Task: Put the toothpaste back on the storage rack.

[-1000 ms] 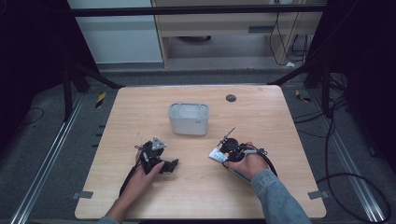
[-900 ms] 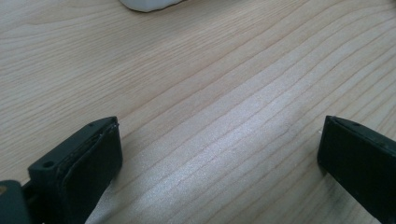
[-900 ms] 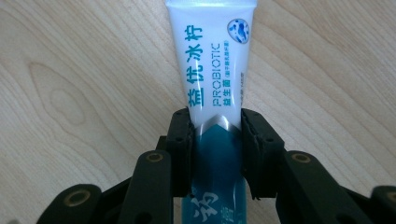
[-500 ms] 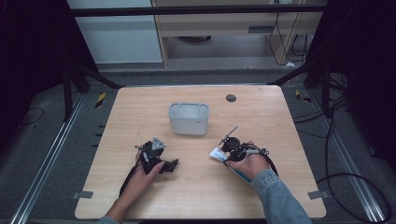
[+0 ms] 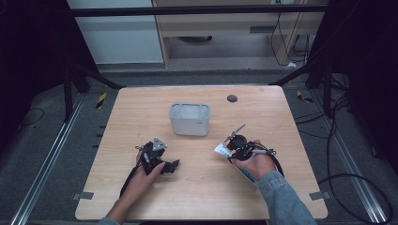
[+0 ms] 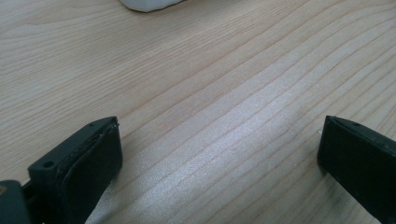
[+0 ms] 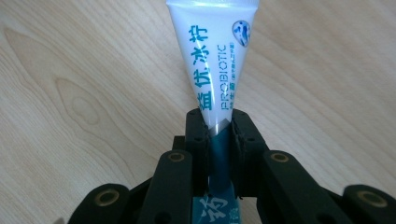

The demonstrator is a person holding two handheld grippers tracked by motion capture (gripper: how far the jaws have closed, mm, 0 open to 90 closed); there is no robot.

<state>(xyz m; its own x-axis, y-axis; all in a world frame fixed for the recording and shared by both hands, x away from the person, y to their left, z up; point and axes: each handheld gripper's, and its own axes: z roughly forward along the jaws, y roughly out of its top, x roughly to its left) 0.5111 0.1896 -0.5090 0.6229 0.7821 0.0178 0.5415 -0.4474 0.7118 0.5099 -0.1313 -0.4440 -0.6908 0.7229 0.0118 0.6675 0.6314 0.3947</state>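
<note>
One white tube (image 7: 212, 60) with teal lettering, clenched in the right gripper (image 7: 218, 133); one grey tub (image 5: 189, 119); left gripper (image 6: 219, 154) released above the table (image 5: 263, 112)

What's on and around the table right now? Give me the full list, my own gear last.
Table: one, light wood, centre of the high view.
Container: one, white-grey, open-topped, rounded corners, middle of the table toward its far side.
Small disc: one, dark, on the table near its far edge, right of the container; too small to identify.
Tube: one, white with teal print reading PROBIOTIC, clamped in the right gripper, lying just above the tabletop.
Cables: several, black, on the floor right of the table.
Left gripper: one, black, jaws wide apart over bare wood, near left.
Right gripper: one, black, closed on the tube, near right.
Hands: two, left hand, right hand with a denim sleeve.
</note>
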